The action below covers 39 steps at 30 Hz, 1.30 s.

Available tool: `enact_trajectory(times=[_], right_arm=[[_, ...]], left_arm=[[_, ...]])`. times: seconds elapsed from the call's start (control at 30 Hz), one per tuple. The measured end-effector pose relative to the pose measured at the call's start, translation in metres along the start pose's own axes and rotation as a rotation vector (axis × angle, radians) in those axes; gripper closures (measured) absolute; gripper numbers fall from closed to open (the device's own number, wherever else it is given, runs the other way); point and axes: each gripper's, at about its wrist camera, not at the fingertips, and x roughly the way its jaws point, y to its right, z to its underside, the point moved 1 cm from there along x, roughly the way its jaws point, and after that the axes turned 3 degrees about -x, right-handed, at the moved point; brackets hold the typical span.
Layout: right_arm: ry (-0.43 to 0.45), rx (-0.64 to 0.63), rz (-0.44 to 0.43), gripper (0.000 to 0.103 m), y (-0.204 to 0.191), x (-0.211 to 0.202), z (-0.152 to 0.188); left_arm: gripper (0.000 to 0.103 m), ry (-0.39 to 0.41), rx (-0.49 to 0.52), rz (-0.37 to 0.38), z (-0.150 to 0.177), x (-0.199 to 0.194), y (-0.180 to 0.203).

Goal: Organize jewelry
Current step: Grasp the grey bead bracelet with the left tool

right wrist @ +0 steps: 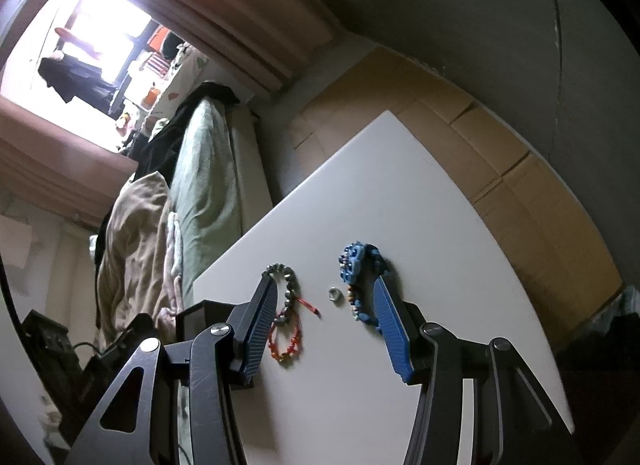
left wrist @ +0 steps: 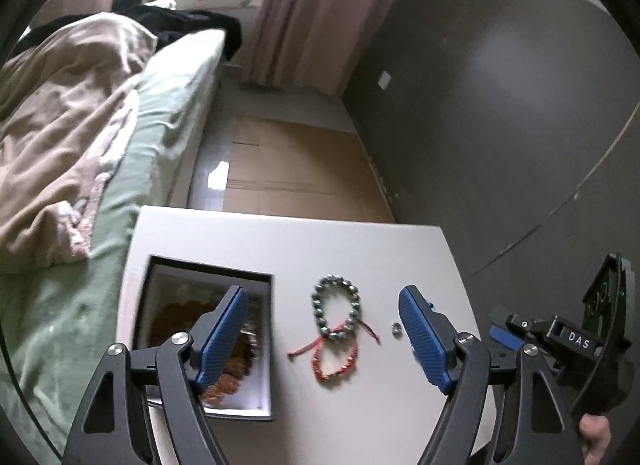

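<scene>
A snag is the chief risk judged from here: the grey-green beaded bracelet [left wrist: 335, 308] and the red-orange beaded bracelet with a red cord [left wrist: 335, 357] are seen overlapping on the white surface [left wrist: 360, 241], so if one is pinched the other may be dragged along — or the cord tails caught between the fingers. A second risk is posed by the small silver ring [left wrist: 395, 328], which lies just beside them and could be knocked off the surface or simply missed by wide pads. The left gripper [left wrist: 326, 339] is held with its fingers spread wide and empty above the two bracelets; the right gripper [right wrist: 324, 319] is likewise spread and empty, with the ring between its fingertips. In the right wrist view a blue beaded bracelet with a chunky blue pendant [right wrist: 360, 277] is seen just beside the right fingertip — whether it is touched cannot be told. The open dark-rimmed jewelry box [left wrist: 208, 341] stands at the surface's left edge, near the green-sheeted bed [left wrist: 100, 265], with amber-brown beads already inside.
</scene>
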Motion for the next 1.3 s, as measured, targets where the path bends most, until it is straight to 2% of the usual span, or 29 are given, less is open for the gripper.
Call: enact_trajectory(times=[0.17,0.37,0.5,0.63,0.73,0.83,0.87,0.9,0.97,1.1,1.2,1.3], right_arm=[[-0.048,0.06,0.018,0.052,0.017,0.008,0.002],[-0.096,0.134,0.013,0.052,0.038,0.019,0.001],[-0.095,0.173,0.011,0.052,0.046,0.02,0.0],[-0.116,0.19,-0.005,0.052,0.052,0.025,0.0],[-0.122,0.196,-0.005,0.052,0.055,0.026,-0.001],[-0.136,0.188,0.0,0.052,0.054,0.03,-0.001],[-0.143,0.184,0.0,0.052,0.054,0.032,-0.001],[-0.147,0.181,-0.001,0.052,0.053,0.033,-0.002],[-0.152,0.169,0.006,0.052,0.051,0.035,-0.002],[-0.149,0.107,0.01,0.052,0.037,0.039,-0.004],[-0.166,0.067,-0.001,0.052,0.028,0.048,-0.002],[-0.17,0.033,0.025,0.052,0.02,0.057,0.001]], left_arm=[[0.026,-0.056,0.056,-0.012,0.002,0.021,0.023],[0.042,-0.144,0.117,-0.046,0.005,0.054,0.043],[0.053,-0.205,0.132,-0.063,0.008,0.079,0.052],[0.058,-0.244,0.152,-0.097,0.013,0.104,0.059],[0.065,-0.27,0.17,-0.136,0.018,0.123,0.061],[0.066,-0.274,0.168,-0.168,0.021,0.133,0.059],[0.073,-0.28,0.166,-0.179,0.023,0.138,0.057],[0.087,-0.291,0.163,-0.19,0.025,0.143,0.056],[0.092,-0.272,0.16,-0.206,0.026,0.145,0.054],[0.093,-0.276,0.135,-0.165,0.025,0.14,0.05],[0.094,-0.247,0.133,-0.14,0.02,0.125,0.047],[0.094,-0.207,0.117,-0.102,0.015,0.104,0.046]])
